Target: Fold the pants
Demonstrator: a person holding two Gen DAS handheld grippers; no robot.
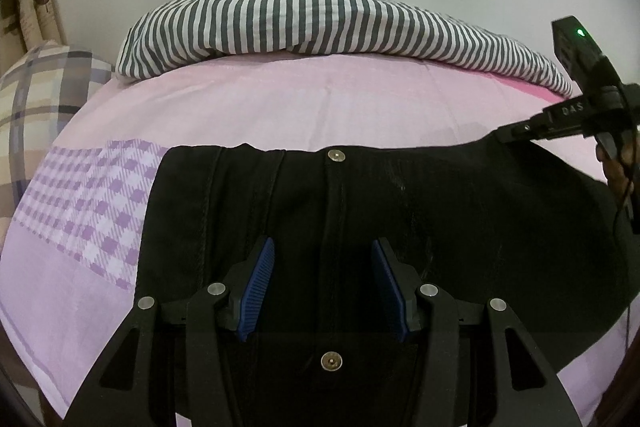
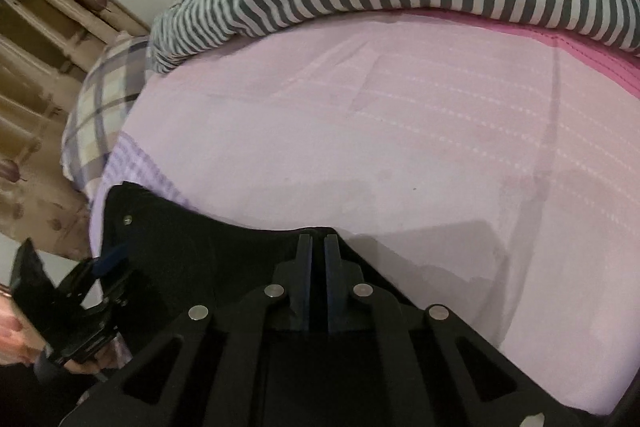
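Note:
Black pants (image 1: 400, 211) lie flat on a pink bed sheet (image 1: 320, 99), waistband and metal button toward the far side. My left gripper (image 1: 323, 245) hovers over the fly seam, its blue pads (image 1: 260, 279) apart and pressing on nothing. At the pants' far right corner my right gripper (image 1: 508, 135) is shut on the fabric edge, which rises a little toward it. In the right wrist view the jaws (image 2: 318, 241) stand together on the black edge of the pants (image 2: 192, 259). There my left gripper (image 2: 108, 261) shows at the lower left, held by a hand.
A grey-and-white striped duvet (image 1: 320, 23) is bunched along the bed's far side against a pale wall. A plaid pillow (image 1: 36, 95) sits at the left, with a beige curtain (image 2: 36, 75) behind it. Bare pink sheet (image 2: 400, 131) stretches beyond the pants.

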